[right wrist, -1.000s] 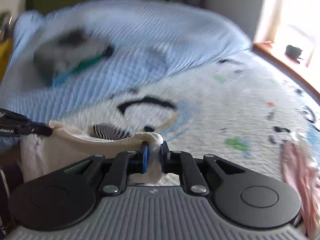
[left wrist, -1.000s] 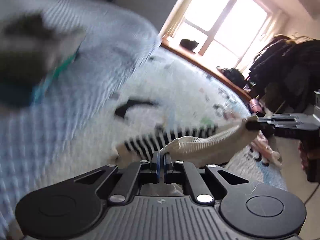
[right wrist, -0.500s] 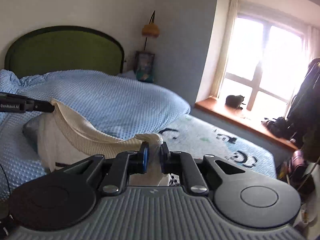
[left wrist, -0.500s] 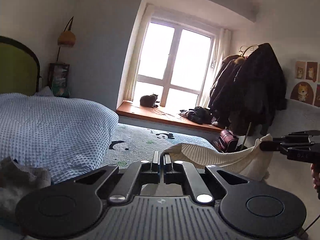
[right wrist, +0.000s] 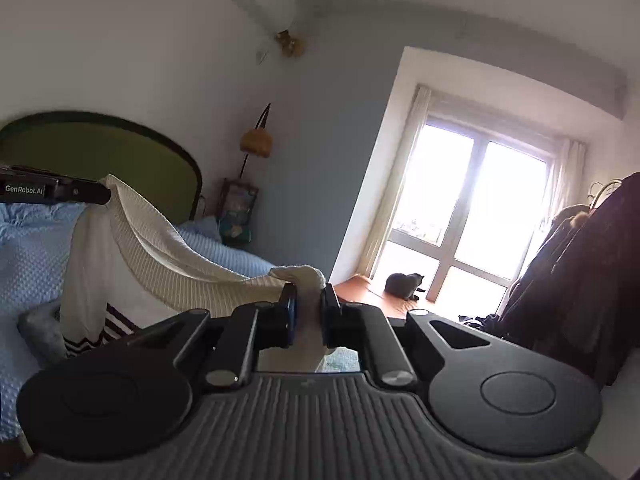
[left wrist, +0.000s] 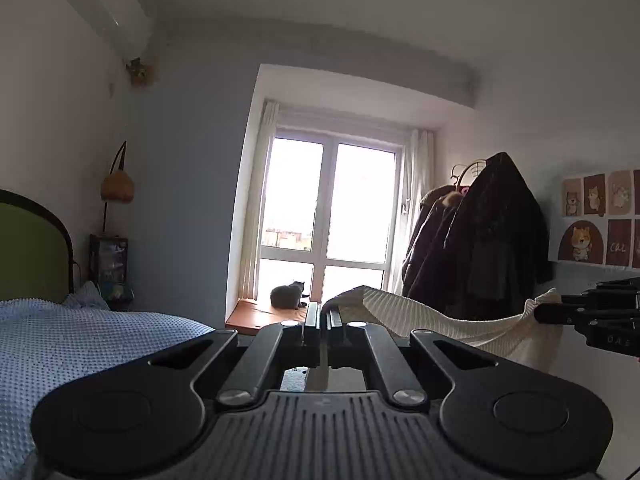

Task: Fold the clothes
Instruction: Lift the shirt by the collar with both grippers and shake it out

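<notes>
Holding a cream ribbed garment up in the air between both tongs, well clear of the bed

Left wrist view: left tongs pressed together on a thin edge of the garment, cloth folding over the fingertips. From there the knit sags in a shallow curve rightward to the right tongs, which enter from the right edge and pinch the far corner; more cloth hangs below that corner. Blue dotted bedspread lower left, green headboard behind it. Window straight ahead, bright. Grey cat sitting on the wooden sill. Dark coats on a rack at right, cartoon posters on the wall beyond. Air conditioner high on the left wall; hanging lamp by the headboard.

Right wrist view: right tongs clamped on a thick bunch of the garment, jaws held slightly apart by the wad. Cloth rises leftward to the left tongs, whose tip grips the upper corner at the left edge. Below that corner a panel hangs straight down, ending in a black-and-white striped band just above the bedspread. A grey folded item lies on the bed beside the stripes. Cat, sill, window at right; coats at far right
</notes>
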A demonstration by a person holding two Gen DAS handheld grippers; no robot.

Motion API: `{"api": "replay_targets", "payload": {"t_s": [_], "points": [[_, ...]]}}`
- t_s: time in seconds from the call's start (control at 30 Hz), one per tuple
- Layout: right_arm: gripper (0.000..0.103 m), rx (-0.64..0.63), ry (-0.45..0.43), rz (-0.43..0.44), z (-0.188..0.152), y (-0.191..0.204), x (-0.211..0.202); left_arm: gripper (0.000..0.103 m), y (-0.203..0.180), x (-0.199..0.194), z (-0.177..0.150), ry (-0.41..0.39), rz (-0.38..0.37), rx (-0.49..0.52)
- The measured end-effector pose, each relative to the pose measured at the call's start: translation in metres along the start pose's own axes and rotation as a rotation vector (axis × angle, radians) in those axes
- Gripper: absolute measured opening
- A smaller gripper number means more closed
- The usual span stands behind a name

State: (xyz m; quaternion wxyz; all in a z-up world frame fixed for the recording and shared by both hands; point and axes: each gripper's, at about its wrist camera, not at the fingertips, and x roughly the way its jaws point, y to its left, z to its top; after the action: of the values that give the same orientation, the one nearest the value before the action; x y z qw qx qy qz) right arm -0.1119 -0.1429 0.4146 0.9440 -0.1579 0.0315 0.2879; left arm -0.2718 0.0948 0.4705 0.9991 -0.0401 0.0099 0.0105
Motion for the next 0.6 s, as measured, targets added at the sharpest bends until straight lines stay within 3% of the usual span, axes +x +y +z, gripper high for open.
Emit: {"api": "replay_targets", "payload": {"t_s": [0.37, 0.5, 0.6], "points": [[0.012, 0.004, -0.026, 0.016, -0.006, -0.004, -0.044, 0.003, -0.018, -0.042, 0.004, 0.012, -0.079, 0.028], [0.013, 0.042, 0.033, 0.017, -0.011, -0.017, -0.020, 0.003, -0.007, -0.011, -0.007, 0.073, -0.075, 0.018], [0.013, 0.096, 0.129, 0.025, -0.037, -0.026, 0.027, 0.003, 0.005, 0.056, -0.034, 0.168, -0.048, -0.009]]}}
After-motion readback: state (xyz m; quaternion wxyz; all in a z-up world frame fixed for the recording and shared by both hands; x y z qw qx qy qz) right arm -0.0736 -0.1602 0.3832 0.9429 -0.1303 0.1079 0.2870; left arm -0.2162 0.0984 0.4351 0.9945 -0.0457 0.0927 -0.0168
